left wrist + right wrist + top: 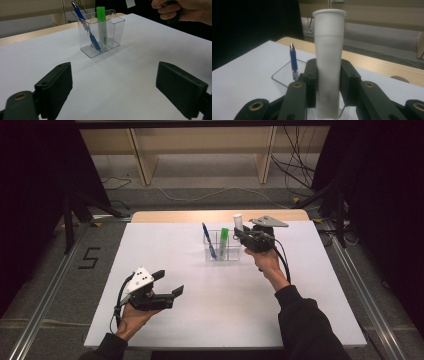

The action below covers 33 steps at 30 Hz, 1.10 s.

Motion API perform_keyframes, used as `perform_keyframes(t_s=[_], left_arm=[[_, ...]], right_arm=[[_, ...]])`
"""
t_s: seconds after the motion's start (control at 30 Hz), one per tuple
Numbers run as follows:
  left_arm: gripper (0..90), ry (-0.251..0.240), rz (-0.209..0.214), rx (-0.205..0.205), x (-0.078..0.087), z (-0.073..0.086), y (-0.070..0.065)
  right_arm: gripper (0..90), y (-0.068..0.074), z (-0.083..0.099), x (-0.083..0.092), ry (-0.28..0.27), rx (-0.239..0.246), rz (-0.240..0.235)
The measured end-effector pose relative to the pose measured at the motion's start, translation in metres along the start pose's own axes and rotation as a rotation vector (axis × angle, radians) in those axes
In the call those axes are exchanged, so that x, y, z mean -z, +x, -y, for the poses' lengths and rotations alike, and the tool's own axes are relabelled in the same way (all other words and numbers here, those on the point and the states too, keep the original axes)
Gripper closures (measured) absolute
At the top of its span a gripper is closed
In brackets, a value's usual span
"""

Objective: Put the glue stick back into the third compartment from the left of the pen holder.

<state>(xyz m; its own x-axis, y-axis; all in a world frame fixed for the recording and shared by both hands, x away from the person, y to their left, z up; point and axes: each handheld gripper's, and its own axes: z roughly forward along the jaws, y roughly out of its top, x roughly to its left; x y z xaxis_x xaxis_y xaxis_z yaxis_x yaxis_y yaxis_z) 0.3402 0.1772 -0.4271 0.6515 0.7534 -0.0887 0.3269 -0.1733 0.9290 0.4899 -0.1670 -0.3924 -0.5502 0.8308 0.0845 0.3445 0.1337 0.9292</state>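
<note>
Right claw (pixel 328 85) pinches a white tube (pixel 329 60) upright, jaws pressed on both its sides, just above the clear holder (pixel 222 251) near the tabletop's (pixel 200 315) far edge. Holder has a blue pen (pixel 208 241) leaning & a green marker (pixel 223 241) upright in separate compartments. Left claw (pixel 167 283) spread wide w/ nothing between, well apart at near left.

The organiser (pixel 222 251) stands on the desk (pixel 175 320) toward its far edge, with a pen (pixel 208 241) and marker (pixel 223 243) in it. The right gripper (pixel 245 236) holds a tube (pixel 238 222) upright at its right end; the left gripper (pixel 167 284) sits near the front left.
</note>
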Motion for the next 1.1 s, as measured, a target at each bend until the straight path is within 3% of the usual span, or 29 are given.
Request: perform_keyframes(t_s=[0.37, 0.6, 1.1], left_arm=[[13.4, -0.011, -0.003, 0.002, 0.001, -0.001, 0.000], [13.4, -0.012, -0.008, 0.007, 0.001, 0.000, 0.002], [13.5, -0.021, -0.002, 0.012, 0.001, 0.000, 0.002]], right_arm=[[70.7, -0.001, 0.001, -0.023, 0.015, -0.033, 0.026], [70.7, -0.001, 0.006, -0.034, 0.032, -0.029, 0.048], [70.4, 0.004, 0.014, -0.044, 0.042, -0.024, 0.068]])
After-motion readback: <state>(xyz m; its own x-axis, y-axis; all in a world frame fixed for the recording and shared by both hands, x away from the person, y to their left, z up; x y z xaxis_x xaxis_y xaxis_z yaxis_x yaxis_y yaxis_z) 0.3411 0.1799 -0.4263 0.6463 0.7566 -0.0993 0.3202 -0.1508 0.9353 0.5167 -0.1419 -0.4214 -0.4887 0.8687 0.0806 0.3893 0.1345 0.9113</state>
